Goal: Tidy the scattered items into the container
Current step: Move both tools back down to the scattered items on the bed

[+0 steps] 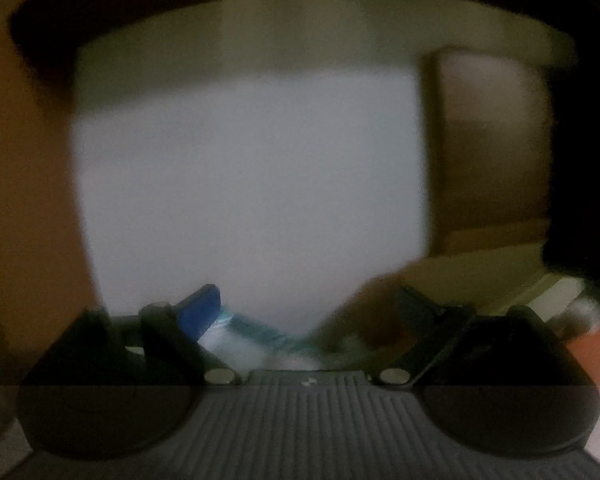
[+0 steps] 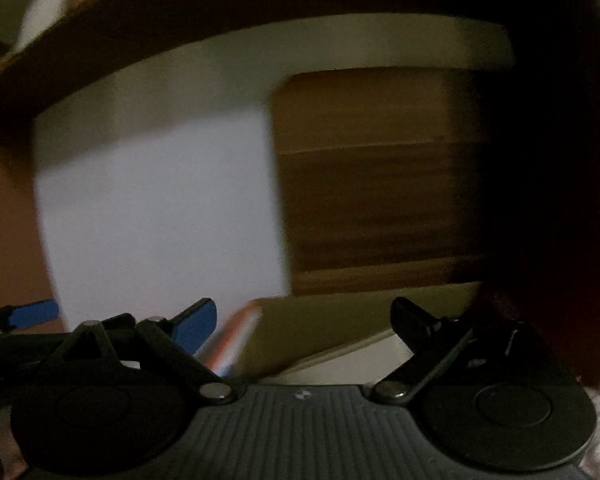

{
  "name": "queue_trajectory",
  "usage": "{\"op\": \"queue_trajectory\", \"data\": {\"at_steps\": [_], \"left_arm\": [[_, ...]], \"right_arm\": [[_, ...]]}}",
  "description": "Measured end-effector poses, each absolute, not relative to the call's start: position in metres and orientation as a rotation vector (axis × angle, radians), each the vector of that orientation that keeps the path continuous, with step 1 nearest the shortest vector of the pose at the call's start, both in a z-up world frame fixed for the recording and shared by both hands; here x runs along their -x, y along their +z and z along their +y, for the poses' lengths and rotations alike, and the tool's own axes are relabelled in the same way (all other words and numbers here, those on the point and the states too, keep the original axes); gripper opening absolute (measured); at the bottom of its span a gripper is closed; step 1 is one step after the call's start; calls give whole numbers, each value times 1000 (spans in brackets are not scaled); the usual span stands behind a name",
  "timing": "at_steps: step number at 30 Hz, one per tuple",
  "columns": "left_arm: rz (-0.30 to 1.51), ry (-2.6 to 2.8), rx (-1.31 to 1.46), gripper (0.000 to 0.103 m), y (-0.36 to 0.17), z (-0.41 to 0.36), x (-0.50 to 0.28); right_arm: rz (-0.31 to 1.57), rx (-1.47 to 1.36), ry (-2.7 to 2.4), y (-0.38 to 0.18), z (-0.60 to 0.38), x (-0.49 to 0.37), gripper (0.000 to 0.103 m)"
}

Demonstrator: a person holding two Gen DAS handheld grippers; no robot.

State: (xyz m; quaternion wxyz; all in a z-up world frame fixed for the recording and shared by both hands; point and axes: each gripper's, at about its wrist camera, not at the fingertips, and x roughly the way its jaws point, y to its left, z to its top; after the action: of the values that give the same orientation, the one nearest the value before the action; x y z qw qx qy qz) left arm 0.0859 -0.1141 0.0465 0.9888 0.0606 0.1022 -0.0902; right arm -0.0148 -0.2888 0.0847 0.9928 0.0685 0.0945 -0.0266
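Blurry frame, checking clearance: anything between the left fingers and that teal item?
Nothing visible does. The teal item sits low between the open left fingers, with no other thing in front of it. Blur hides whether a pad touches it, and no container can be made out.

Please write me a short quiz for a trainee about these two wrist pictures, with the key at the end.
1. True or false: the jaws of the right gripper are shut.
2. In the left wrist view, the pad on the left gripper, at picture left, is: A red, B blue, C yellow.
3. Fill in: both pictures are ___, so small items cannot be named.
Key: 1 false; 2 B; 3 blurred.
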Motion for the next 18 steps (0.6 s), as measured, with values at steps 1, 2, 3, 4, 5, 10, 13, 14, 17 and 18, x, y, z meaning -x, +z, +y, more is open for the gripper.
{"op": "queue_trajectory", "data": {"at_steps": [1, 2, 3, 4, 5, 10, 13, 14, 17, 18], "left_arm": [[210, -170, -131, 97, 40, -102, -86], [221, -164, -135, 97, 35, -91, -86], [235, -160, -135, 97, 29, -82, -87], [247, -158, -133, 97, 24, -72, -88], [256, -159, -132, 97, 20, -65, -90], [296, -162, -119, 97, 6, -38, -103], [324, -169, -110, 97, -3, -31, -111], [333, -168, -110, 97, -7, -31, -115], [356, -171, -100, 97, -14, -31, -123], [363, -172, -95, 98, -16, -31, -125]], "right_arm": [[195, -138, -32, 81, -277, 17, 95], [205, -137, -14, 78, -264, 20, 94], [218, -138, 5, 73, -253, 21, 94], [232, -131, 18, 67, -242, 21, 94], [248, -121, 30, 61, -230, 21, 94], [364, -63, 81, 26, -184, 7, 94], [415, -37, 94, 10, -167, -1, 94], [432, -34, 97, 7, -163, -4, 94], [463, -29, 101, 2, -154, -16, 94], [469, -31, 98, 0, -154, -19, 95]]}}
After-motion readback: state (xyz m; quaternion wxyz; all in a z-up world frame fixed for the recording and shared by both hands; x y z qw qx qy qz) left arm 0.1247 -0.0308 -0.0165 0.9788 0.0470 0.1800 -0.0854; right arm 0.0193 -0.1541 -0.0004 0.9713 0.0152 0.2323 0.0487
